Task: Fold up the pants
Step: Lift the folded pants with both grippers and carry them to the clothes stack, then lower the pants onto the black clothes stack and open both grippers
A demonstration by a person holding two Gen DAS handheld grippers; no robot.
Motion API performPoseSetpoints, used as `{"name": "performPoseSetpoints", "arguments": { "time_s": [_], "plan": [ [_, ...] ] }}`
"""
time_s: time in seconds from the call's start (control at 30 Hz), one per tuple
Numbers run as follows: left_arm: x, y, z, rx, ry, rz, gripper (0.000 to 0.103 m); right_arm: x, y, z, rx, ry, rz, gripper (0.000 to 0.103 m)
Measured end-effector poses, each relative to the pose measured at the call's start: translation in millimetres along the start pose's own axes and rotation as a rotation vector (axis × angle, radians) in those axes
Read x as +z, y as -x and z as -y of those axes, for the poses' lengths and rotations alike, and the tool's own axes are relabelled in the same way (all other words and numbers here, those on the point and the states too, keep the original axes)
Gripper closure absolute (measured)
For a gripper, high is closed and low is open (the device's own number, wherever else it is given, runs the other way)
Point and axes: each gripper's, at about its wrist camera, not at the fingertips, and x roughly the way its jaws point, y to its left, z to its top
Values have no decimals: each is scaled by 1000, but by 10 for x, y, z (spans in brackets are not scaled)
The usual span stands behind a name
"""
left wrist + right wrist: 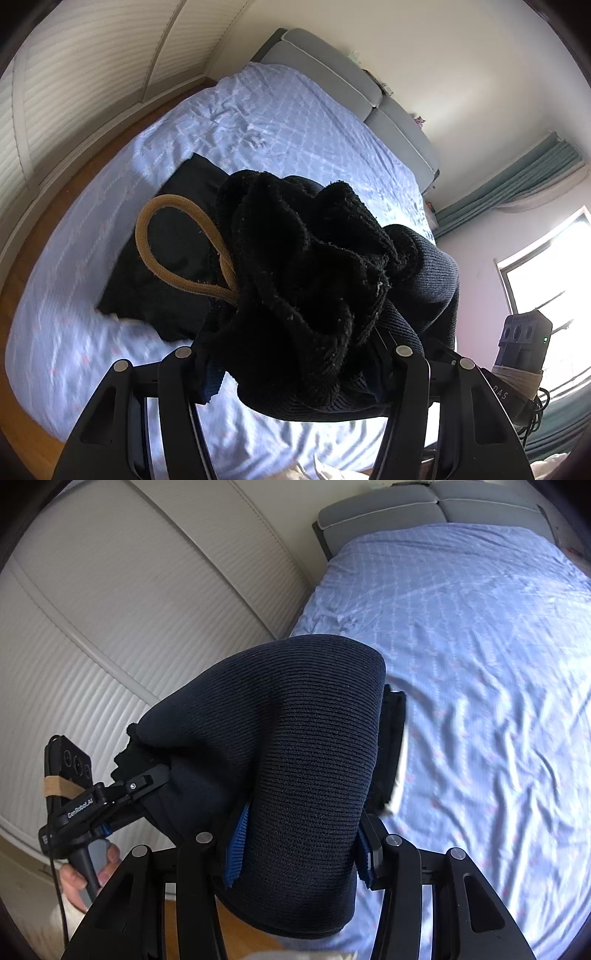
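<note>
The dark navy ribbed pants hang in the air above the bed. My left gripper is shut on the bunched waistband, its fleecy black inside turned out and a tan drawstring loop hanging to the left. My right gripper is shut on another part of the waistband; blue pads press the cloth. The rest of the pants trails down onto the sheet. My left gripper also shows in the right wrist view, held by a hand. My right gripper's body shows at the left wrist view's right edge.
The bed has a light blue patterned sheet and a grey padded headboard. White ribbed wardrobe doors stand beside the bed over a strip of wooden floor. A bright window with green curtains is to the right.
</note>
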Motion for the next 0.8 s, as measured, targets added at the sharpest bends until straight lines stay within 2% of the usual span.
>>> {"name": "performPoseSetpoints", "arguments": {
  "time_s": [0.2,0.4,0.53,0.67,0.73,0.8],
  "plan": [
    [518,-477,-456,13,35,-26,44,394,-600,-17,-21,10,-21,55],
    [828,-977,-759,31,57,-72,44,680,-1141,107,-75,17,-55,55],
    [884,-1279,-900,48,66,-92,43,783,-1437,194,-126,32,-78,55],
    [848,-1569,-1058,85,63,-147,41,794,-1686,255,-172,58,-130,55],
    [804,-1690,-1149,101,70,-186,39,761,-1783,282,-183,61,-158,54],
    [782,-1733,-1213,125,71,-206,29,753,-1830,313,-189,56,-173,51]
  ]
}}
